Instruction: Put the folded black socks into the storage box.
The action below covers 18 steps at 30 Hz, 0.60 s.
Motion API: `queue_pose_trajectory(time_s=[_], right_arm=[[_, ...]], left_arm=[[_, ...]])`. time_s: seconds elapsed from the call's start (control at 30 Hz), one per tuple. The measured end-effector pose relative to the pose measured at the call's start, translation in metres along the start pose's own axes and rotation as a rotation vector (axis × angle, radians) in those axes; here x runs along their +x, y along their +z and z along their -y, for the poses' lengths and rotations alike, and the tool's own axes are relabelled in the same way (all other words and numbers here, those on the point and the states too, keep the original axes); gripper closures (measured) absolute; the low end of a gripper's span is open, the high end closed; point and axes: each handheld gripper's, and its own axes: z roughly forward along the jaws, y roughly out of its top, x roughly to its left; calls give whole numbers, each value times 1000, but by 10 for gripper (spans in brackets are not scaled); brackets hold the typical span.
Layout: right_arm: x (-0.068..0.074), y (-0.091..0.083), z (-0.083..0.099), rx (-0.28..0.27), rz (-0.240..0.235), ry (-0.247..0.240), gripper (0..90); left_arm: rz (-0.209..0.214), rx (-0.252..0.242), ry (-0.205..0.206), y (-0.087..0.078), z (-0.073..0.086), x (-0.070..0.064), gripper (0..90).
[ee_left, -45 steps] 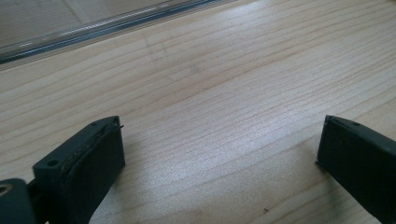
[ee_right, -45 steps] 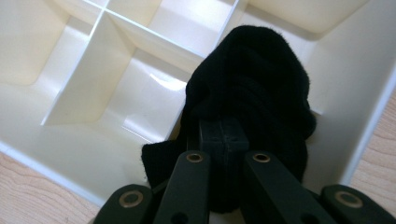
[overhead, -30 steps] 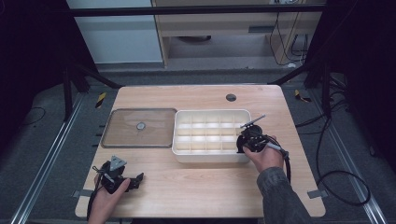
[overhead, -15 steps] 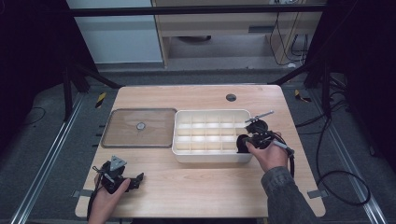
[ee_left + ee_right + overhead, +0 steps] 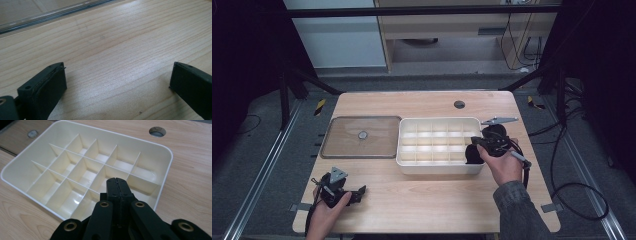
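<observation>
A white compartment tray (image 5: pixel 437 170) sits mid-table, and all its cells (image 5: pixel 85 176) look empty. My right gripper (image 5: pixel 471 150) hangs over the tray's right end and points left. Its jaws are shut (image 5: pixel 117 180) with nothing seen between them, above a cell near the tray's near right corner. My left gripper (image 5: pixel 357 192) rests low at the table's front left, held in a hand. Its jaws stand wide open (image 5: pixel 117 66) over bare wood, holding nothing.
A flat clear lid (image 5: pixel 342 142) with a small round knob (image 5: pixel 362 134) lies left of the tray; its edge (image 5: pixel 50 15) runs ahead of my left gripper. A round cable hole (image 5: pixel 459 104) sits behind the tray. Cables trail off the right side.
The right hand has shifted slightly right and turned, so its gripper now points more to the left over the tray's end. The left gripper has stayed put.
</observation>
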Motion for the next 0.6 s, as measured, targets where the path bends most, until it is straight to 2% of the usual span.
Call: queue_pose_trajectory(time_s=[0.33,0.53,0.57,0.6], right_arm=[[1,-15,2,-43,-15,9,900],[2,-22,3,-67,-13,-5,900],[2,-23,3,-71,-11,-10,892],[2,-25,4,-80,-10,-6,769]], left_arm=[[-1,-1,3,0,0,0,0],[0,-1,2,0,0,0,0],[0,-2,1,0,0,0,0],[0,-2,0,0,0,0,0]])
